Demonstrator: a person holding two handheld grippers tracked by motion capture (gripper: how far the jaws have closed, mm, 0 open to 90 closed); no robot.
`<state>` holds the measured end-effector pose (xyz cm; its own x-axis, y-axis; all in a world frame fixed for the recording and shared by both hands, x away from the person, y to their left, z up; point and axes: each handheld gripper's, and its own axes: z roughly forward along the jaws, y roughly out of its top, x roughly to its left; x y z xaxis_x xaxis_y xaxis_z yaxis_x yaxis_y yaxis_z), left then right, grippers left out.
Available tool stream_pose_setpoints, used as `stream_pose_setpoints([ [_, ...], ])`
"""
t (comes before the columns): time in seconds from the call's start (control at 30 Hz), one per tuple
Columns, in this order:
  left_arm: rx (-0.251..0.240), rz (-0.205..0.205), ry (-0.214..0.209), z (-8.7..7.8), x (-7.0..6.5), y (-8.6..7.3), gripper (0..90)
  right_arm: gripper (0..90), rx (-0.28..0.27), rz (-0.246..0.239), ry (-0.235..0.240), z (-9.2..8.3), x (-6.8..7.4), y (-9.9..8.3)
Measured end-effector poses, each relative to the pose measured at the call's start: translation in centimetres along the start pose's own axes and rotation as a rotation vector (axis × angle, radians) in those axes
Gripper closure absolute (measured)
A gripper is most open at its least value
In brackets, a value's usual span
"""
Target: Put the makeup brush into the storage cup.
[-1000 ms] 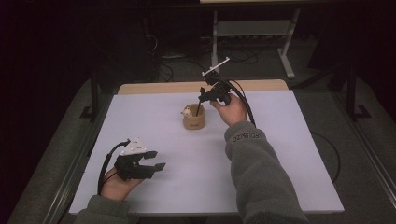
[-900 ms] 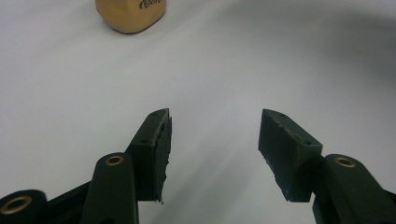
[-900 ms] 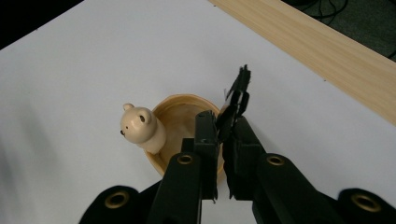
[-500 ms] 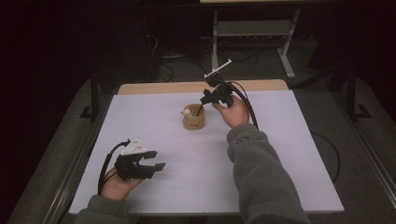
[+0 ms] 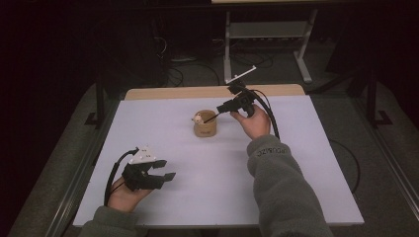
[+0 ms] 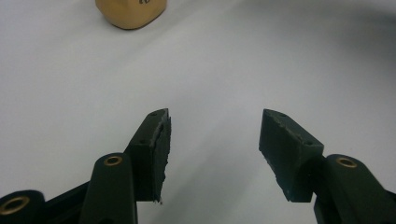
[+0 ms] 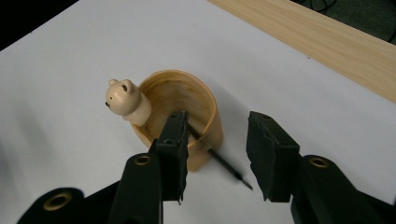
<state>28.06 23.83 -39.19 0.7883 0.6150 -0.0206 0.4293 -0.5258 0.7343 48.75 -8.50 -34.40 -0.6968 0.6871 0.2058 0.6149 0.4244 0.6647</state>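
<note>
pen (image 7: 224,164) leans in the wooden bear cup (image 7: 187,116), its lower end down inside and its dark tip sticking out over the rim toward your right gripper (image 7: 217,140). the cup stands on the white table (image 5: 296,163) a little beyond the middle, at about 12 o'clock from you. your right gripper's jaws have just been opening; they stand spread on either side of the pen with no pad pressing it, so i judge this as the drop-off step, the pen just let go into the cup. next, lift that gripper up and back toward 5 o'clock without brushing the tip or tipping the cup. your left gripper (image 5: 157,174) rests spread and empty at 8 o'clock, well apart from the cup. bare table lies all round the cup; the wooden far edge (image 5: 207,92) sits near at 12 o'clock.
</note>
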Motion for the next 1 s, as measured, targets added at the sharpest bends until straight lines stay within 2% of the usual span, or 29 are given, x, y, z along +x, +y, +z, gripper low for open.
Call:
stream_pose_setpoints([
  [0.13,0.001,-0.006,0.001,0.0,0.0,0.0,42.7,53.3,-0.012,-0.003,0.006,-0.3,-0.4,-0.5],
  [0.2,0.003,-0.010,0.000,0.1,0.0,0.0,42.6,51.1,-0.018,0.024,0.018,-0.5,-0.3,-0.7],
  [0.4,0.008,-0.008,0.000,0.0,0.0,0.0,42.3,45.6,-0.045,0.008,0.038,-1.3,-0.2,-1.3],
  [0.47,0.003,-0.012,0.001,0.0,0.0,0.0,42.1,44.7,-0.048,0.028,0.052,-1.7,0.1,-1.3],
  [0.57,0.002,-0.009,0.003,0.0,0.1,-0.1,41.6,43.8,-0.053,-0.001,0.036,-2.3,0.2,-1.7],
  [0.67,0.006,-0.010,0.004,0.0,0.0,0.0,41.3,42.4,-0.061,0.013,0.039,-3.0,0.4,-2.0],
  [1.0,-0.007,-0.016,0.008,-0.1,0.0,0.0,40.2,40.1,-0.091,-0.012,0.033,-4.7,0.5,-3.7],
])
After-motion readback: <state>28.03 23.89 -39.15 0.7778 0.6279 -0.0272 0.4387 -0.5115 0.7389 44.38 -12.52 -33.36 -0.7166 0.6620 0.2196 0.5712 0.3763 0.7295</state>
